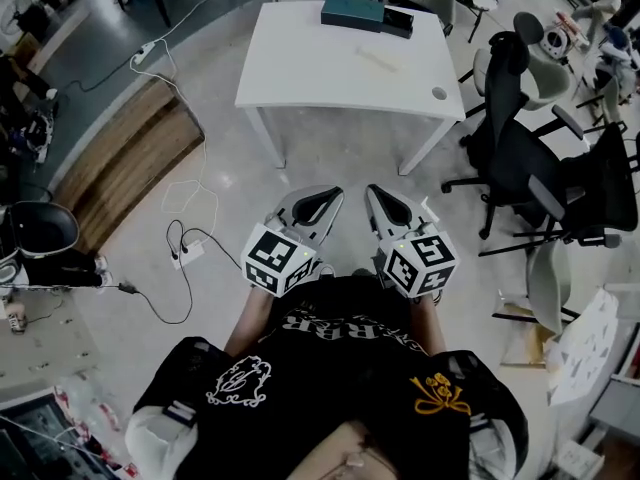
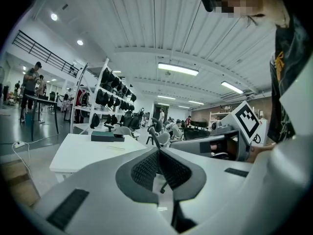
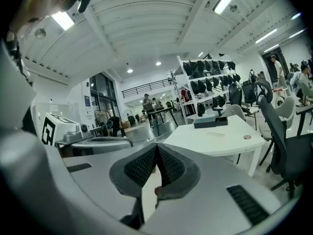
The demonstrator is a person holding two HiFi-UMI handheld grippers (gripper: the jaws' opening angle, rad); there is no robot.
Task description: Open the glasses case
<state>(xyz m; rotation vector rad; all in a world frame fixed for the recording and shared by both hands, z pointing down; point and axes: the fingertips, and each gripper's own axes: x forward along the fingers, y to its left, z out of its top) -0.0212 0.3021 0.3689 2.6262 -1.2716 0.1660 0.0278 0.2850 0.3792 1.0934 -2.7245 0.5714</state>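
Head view puts the glasses case (image 1: 352, 12) at the far edge of the white table (image 1: 300, 68), towards the far right corner. It is a flat, teal, hard-edged rectangular box. Its long axis runs along that far edge, and a darker block (image 1: 398, 23) touches its right end. A thin pale strip (image 1: 378, 60) lies apart from it towards the middle, and a round grommet (image 1: 438, 93) sits by the near right corner.

Both gripper views show only the case's low side profile, not its top. They show my ribbed dark pads, which the head view does not.

I stand well back from the table. My left gripper (image 1: 325, 200) and right gripper (image 1: 383, 200) are side by side, each pinched together on nothing. A black office chair (image 1: 520, 158) stands off the table's right edge.
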